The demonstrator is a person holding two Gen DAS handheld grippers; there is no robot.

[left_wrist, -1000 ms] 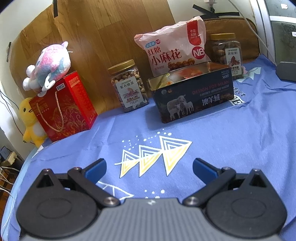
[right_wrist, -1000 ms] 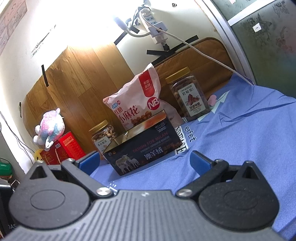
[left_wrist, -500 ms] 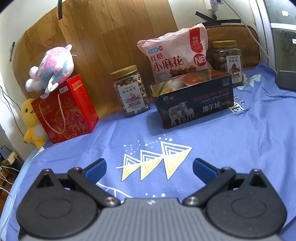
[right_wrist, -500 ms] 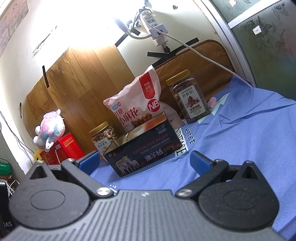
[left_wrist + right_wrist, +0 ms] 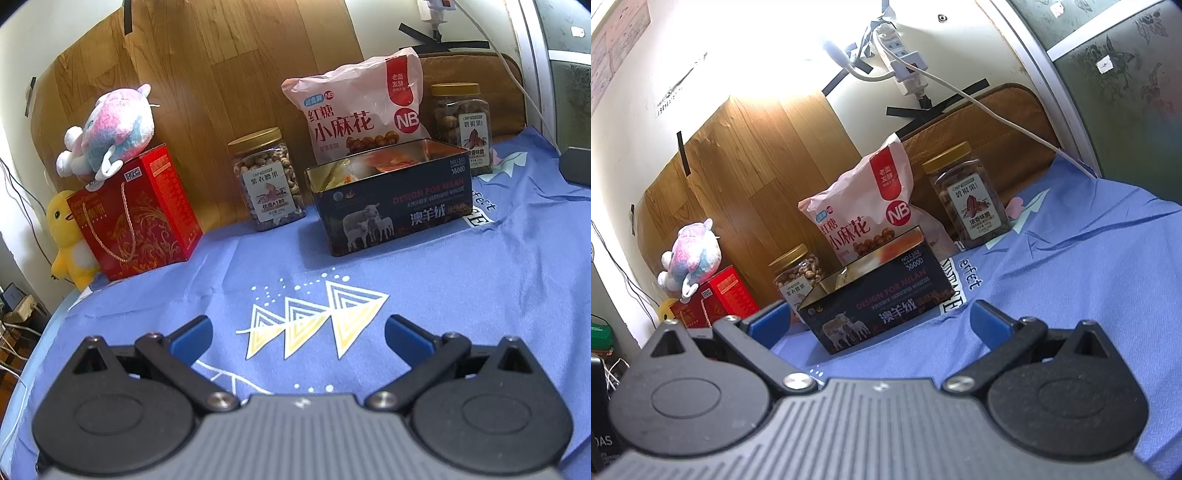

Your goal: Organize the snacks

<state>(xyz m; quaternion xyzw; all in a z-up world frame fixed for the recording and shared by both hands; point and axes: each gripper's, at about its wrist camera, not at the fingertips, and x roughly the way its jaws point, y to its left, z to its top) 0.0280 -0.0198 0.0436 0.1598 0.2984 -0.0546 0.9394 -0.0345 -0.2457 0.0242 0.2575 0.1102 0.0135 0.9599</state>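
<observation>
Both claws are released and grasp nothing: the left gripper [image 5: 297, 334] sits at the bottom of its frame over the blue cloth [image 5: 461, 295], the right gripper [image 5: 881, 319] low in its own.

The likely step is reaching for a snack. A good approach goes in level, centred on one item, with the fingers clear of its neighbours.

Mid-frame, the open tin [image 5: 391, 199] already holds packets. The pink bag [image 5: 364, 110] stands just behind it. Left of the tin is a nut jar [image 5: 267, 181]; at upper right is another jar [image 5: 463, 125], both lidded.
</observation>
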